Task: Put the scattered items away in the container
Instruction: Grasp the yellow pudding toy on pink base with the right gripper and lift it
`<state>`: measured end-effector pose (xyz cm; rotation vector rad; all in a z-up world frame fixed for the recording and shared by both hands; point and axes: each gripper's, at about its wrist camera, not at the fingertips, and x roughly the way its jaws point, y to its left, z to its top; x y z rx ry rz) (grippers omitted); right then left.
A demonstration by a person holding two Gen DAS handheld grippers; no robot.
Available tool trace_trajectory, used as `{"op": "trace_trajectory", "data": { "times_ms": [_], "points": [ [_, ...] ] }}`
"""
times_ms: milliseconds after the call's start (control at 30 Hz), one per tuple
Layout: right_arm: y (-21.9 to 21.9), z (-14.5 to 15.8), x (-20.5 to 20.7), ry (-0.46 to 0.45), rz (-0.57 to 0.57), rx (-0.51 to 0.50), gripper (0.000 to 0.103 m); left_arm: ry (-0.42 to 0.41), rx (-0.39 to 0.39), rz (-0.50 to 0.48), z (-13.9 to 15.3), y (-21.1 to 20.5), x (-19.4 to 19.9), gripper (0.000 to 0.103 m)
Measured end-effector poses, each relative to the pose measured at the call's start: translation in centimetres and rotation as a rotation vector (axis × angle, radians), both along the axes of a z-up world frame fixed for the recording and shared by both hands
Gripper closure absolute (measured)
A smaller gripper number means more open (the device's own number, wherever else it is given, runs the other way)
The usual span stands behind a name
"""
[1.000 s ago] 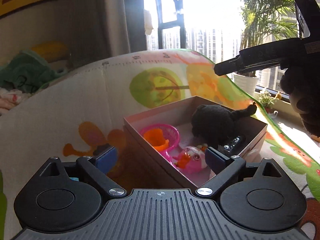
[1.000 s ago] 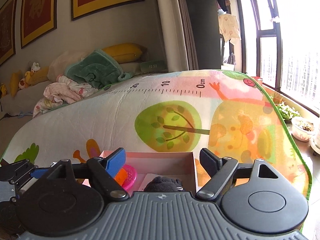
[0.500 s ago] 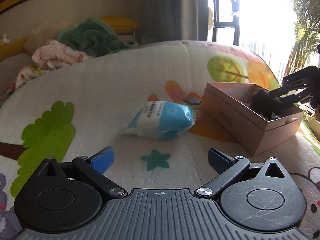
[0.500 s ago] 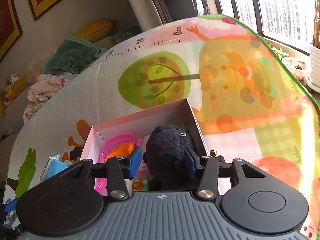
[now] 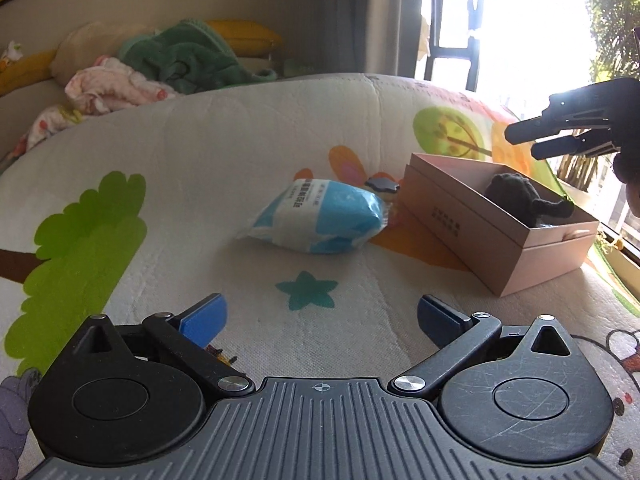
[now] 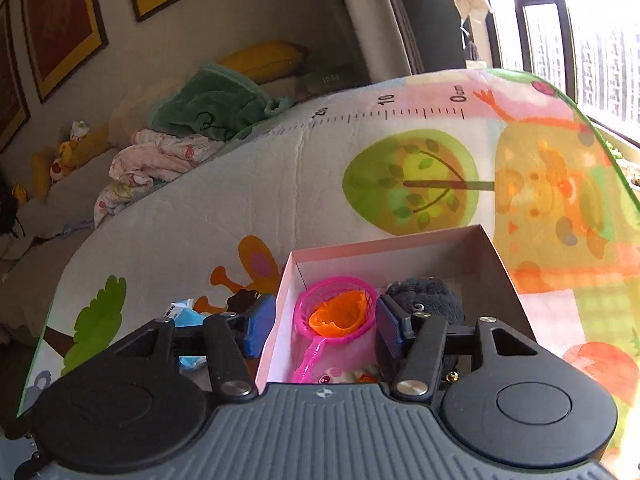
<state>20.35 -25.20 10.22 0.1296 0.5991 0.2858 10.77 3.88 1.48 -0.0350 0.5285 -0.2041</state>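
We log: left gripper (image 5: 320, 312) spread wide, empty; right gripper (image 6: 320, 330) opening, empty, above box (image 6: 500, 258); blue packet (image 5: 320, 216) mid-mat (image 5: 240, 160).

Strong daylight comes through the window (image 5: 520, 24) at the right of both views, and the glass is burned out to white. The play mat (image 6: 280, 200) is evenly bright, with a sunlit edge at the lower right. The wall with the framed pictures (image 6: 60, 28) is dimmer. Both views are sharp, but the fisheye bends the mat into a dome near the edges.
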Motion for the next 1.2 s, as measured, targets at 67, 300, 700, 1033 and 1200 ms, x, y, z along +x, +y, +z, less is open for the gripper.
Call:
{"op": "trace_trajectory", "data": {
  "times_ms": [67, 300, 700, 1033, 1200],
  "points": [
    [2.6, 0.5, -0.3, -0.017, 0.072, -0.074, 0.045, -0.009, -0.002, 0.006, 0.0, 0.0, -0.2, 0.0],
    [9.7, -0.9, 6.1, 0.147, 0.103, -0.071, 0.045, -0.022, 0.009, 0.006, -0.1, -0.2, -0.4, 0.0],
    [15.5, -5.2, 9.9, 0.25, 0.097, -0.327, 0.066, 0.002, -0.077, 0.021, -0.3, 1.1, -0.1, 0.0],
    [11.3, 0.5, -1.1, 0.048, 0.194, -0.239, 0.066, 0.023, -0.085, 0.039, -0.4, 1.4, 0.3, 0.0],
    [6.3, 1.3, -8.5, 0.02, 0.243, -0.203, 0.066, 0.02, -0.065, 0.041, -0.4, 1.0, 0.2, 0.0]
  ]
}}
